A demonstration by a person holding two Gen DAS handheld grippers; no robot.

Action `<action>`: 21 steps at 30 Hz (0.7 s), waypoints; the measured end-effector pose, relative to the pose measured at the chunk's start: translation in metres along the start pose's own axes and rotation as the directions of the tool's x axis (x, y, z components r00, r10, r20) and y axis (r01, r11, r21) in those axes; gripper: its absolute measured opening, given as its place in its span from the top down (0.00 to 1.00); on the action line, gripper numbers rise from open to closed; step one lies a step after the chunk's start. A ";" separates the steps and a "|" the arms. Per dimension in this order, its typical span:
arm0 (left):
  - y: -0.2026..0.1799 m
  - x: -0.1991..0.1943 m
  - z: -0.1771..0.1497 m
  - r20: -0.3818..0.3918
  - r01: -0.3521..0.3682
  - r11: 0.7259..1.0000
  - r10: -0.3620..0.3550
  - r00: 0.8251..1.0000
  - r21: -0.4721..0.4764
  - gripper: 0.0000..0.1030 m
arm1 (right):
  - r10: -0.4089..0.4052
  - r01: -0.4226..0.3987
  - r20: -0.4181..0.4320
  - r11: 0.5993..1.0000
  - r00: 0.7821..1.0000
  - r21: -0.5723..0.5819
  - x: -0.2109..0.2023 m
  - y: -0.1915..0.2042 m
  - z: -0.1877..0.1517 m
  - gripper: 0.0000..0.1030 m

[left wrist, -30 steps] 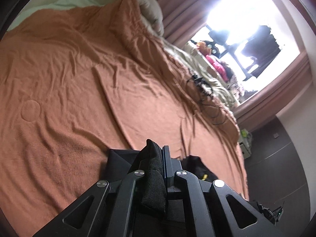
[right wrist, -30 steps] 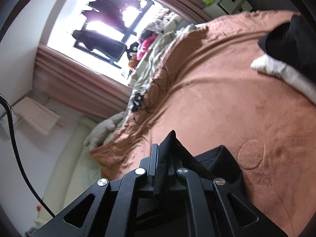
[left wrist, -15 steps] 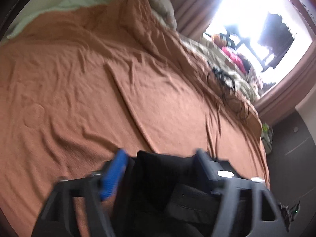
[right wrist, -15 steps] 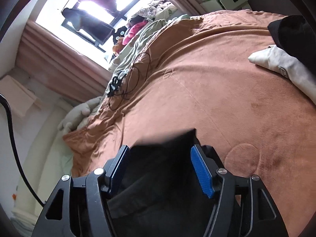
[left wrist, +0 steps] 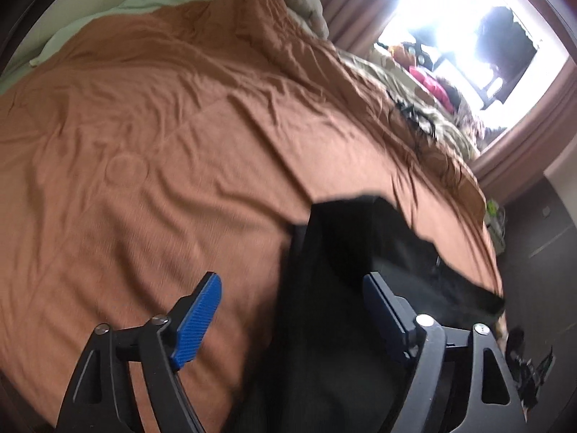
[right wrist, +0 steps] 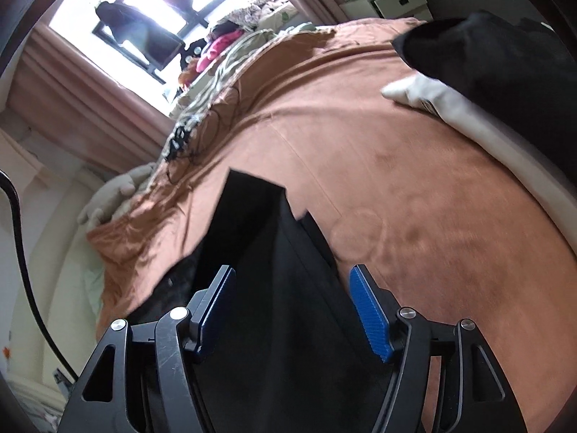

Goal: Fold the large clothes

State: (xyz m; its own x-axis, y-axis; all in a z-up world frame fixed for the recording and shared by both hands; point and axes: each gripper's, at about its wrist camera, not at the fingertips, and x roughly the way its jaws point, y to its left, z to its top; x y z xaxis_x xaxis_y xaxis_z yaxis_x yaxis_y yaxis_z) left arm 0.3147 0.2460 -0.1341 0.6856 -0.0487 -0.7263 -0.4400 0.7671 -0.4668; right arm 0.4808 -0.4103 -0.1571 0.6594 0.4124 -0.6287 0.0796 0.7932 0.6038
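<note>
A black garment (left wrist: 335, 288) lies on the orange-brown bedspread (left wrist: 162, 115), folded into a long strip with a squared far end. My left gripper (left wrist: 292, 299) is open, its blue-padded fingers (left wrist: 198, 310) spread wide over the garment's near part, not gripping it. In the right wrist view the same black garment (right wrist: 267, 270) runs away from me on the bedspread (right wrist: 414, 187). My right gripper (right wrist: 292, 299) is open too, fingers (right wrist: 371, 317) on either side of the cloth. The garment's near end is hidden below both grippers.
A pile of black (right wrist: 497, 57) and white (right wrist: 454, 108) clothes sits at the right of the bed. Black cables (right wrist: 184, 137) and patterned bedding (left wrist: 432, 115) lie along the window side. A white nightstand (right wrist: 393, 0) stands beyond the bed. Pillows (left wrist: 303, 3) are at the head.
Both grippers were shut on folds of the black garment one second ago; both have opened and let it go. The garment now lies flat on the bed, and both grippers have drawn back.
</note>
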 end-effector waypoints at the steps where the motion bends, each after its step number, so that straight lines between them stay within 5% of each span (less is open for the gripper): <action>1: 0.001 0.000 -0.006 -0.012 -0.002 1.000 0.002 1.000 0.003 0.28 | -0.007 0.007 -0.011 1.000 1.000 -0.007 0.000 -0.001 -0.004 0.36; 7: 0.010 0.016 -0.038 -0.119 0.000 1.000 0.001 0.993 0.010 0.39 | -0.110 0.104 -0.095 0.993 0.989 -0.064 0.007 -0.008 -0.031 0.36; 9: 0.008 0.026 -0.045 -0.157 -0.002 1.000 0.006 0.988 0.025 0.50 | -0.160 0.151 -0.115 0.985 0.980 -0.086 0.011 -0.013 -0.039 0.36; 11: 0.005 0.035 -0.050 -0.186 0.015 0.999 -0.008 0.982 0.036 0.78 | -0.190 0.179 -0.133 0.979 0.973 -0.095 0.014 -0.019 -0.045 0.36; 13: -0.002 0.043 -0.052 -0.199 0.025 0.998 -0.013 0.980 0.057 0.93 | -0.195 0.184 -0.141 0.979 0.971 -0.088 0.016 -0.028 -0.051 0.36; 14: -0.005 0.044 -0.051 -0.196 0.019 0.997 -0.005 0.981 0.069 0.95 | -0.198 0.188 -0.133 0.978 0.971 -0.088 0.014 -0.029 -0.053 0.42; 17: -0.015 0.048 -0.045 -0.170 0.011 0.996 0.005 0.986 0.093 0.98 | -0.191 0.181 -0.110 0.979 0.975 -0.095 0.010 -0.031 -0.052 0.93; 21: -0.020 0.055 -0.037 -0.162 0.015 0.996 -0.001 0.987 0.084 0.99 | -0.199 0.192 -0.063 0.976 0.978 -0.103 0.003 -0.033 -0.047 0.97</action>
State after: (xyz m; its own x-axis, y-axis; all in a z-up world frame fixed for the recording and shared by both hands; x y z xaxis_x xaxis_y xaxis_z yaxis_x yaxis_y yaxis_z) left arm 0.3395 0.2037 -0.1831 0.5827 -0.1526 -0.7982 -0.3797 0.8173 -0.4334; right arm 0.4452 -0.4138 -0.2019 0.5818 0.2735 -0.7660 0.1276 0.8995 0.4180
